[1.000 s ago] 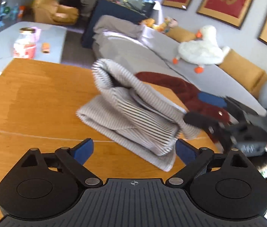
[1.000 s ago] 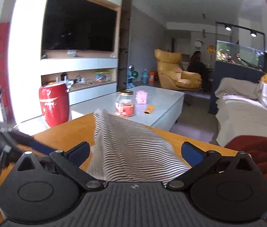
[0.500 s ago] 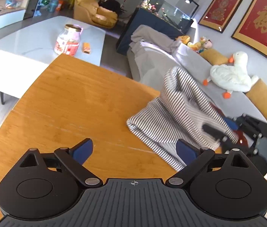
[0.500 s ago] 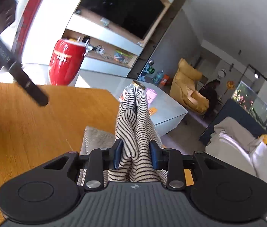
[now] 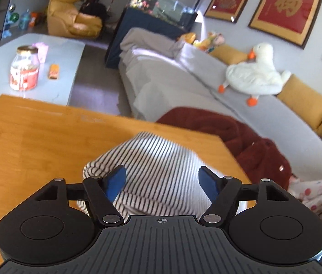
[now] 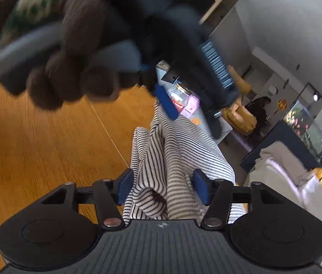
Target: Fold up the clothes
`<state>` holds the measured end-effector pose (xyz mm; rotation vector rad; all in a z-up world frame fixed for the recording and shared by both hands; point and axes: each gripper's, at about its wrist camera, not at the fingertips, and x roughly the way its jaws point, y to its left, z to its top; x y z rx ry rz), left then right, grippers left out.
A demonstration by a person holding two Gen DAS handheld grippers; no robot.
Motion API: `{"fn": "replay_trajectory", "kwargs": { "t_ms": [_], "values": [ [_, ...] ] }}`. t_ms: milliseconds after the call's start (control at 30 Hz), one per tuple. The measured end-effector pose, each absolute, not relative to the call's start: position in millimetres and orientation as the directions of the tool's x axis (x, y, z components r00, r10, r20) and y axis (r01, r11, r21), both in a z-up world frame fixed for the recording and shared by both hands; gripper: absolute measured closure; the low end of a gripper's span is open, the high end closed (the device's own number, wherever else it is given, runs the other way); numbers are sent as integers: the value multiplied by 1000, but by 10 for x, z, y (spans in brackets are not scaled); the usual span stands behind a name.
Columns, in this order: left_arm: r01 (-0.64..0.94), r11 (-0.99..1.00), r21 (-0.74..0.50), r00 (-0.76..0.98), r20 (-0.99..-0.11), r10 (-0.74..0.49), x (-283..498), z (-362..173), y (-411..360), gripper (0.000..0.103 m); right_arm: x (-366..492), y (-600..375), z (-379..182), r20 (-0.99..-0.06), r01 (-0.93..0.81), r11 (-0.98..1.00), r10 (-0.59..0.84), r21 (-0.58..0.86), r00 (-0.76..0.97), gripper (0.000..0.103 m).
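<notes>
Striped top (image 6: 172, 166) bunched between the opening right tongs (image 6: 162, 187), pads barely clear, left tongs (image 5: 162, 180) closing over it, apart, wooden counter (image 5: 35, 141) beneath

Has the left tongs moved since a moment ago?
Yes. The left tongs slid toward the striped garment, which now lies between them on the wooden table.

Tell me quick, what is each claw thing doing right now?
Left gripper: jaws closing around the striped garment, pads not pressing it yet.
Right gripper: jaws opening, a bunched fold of the same garment between them.
</notes>
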<state>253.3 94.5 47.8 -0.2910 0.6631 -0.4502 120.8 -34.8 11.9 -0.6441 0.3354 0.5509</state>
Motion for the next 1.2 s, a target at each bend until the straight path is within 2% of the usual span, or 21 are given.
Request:
{"fn": "replay_trajectory", "kwargs": {
  "t_ms": [67, 100, 300, 567, 600, 700, 733, 767, 833, 900, 1100, 1200],
  "values": [
    [300, 871, -389, 688, -544, -480, 2553, 327, 961, 30, 1290, -573, 304, -455, -575, 746, 407, -336, 792, 3],
    [305, 869, -389, 691, -538, -483, 2535, 281, 990, 30, 1341, -703, 400, -445, -562, 785, 419, -260, 791, 0],
    [312, 870, -381, 685, -544, -484, 2527, 278, 1013, 30, 1896, -1444, 591, -427, -357, 917, 398, 176, 812, 0],
    [322, 868, -377, 681, -545, -489, 2529, 267, 1041, 30, 2471, -2080, -227, -544, -210, 826, 513, 523, 664, 0],
    [324, 868, -375, 681, -545, -489, 2529, 265, 1043, 30, 2461, -2058, -253, -535, -214, 816, 526, 537, 661, 2],
    [324, 870, -372, 680, -547, -488, 2527, 265, 1057, 29, 2403, -1963, -179, -521, -244, 812, 540, 531, 661, 20],
    [322, 870, -372, 680, -548, -486, 2526, 265, 1065, 29, 2366, -1935, -110, -510, -263, 816, 538, 515, 671, 34],
    [318, 871, -375, 680, -549, -485, 2530, 267, 1081, 27, 2308, -1905, -12, -493, -291, 818, 542, 496, 681, 40],
    [310, 869, -386, 681, -547, -486, 2531, 262, 1118, 22, 2201, -1857, 152, -460, -350, 810, 564, 471, 685, 44],
    [308, 865, -397, 681, -543, -492, 2533, 255, 1159, 21, 2086, -1793, 276, -458, -393, 803, 584, 448, 671, 45],
    [337, 874, -349, 680, -552, -482, 2507, 259, 1117, 22, 1879, -1556, 155, -583, -383, 866, 499, 321, 641, 44],
    [349, 882, -316, 683, -559, -470, 2476, 271, 1069, 22, 1887, -1602, 200, -576, -369, 865, 502, 341, 645, 41]
  ]
}}
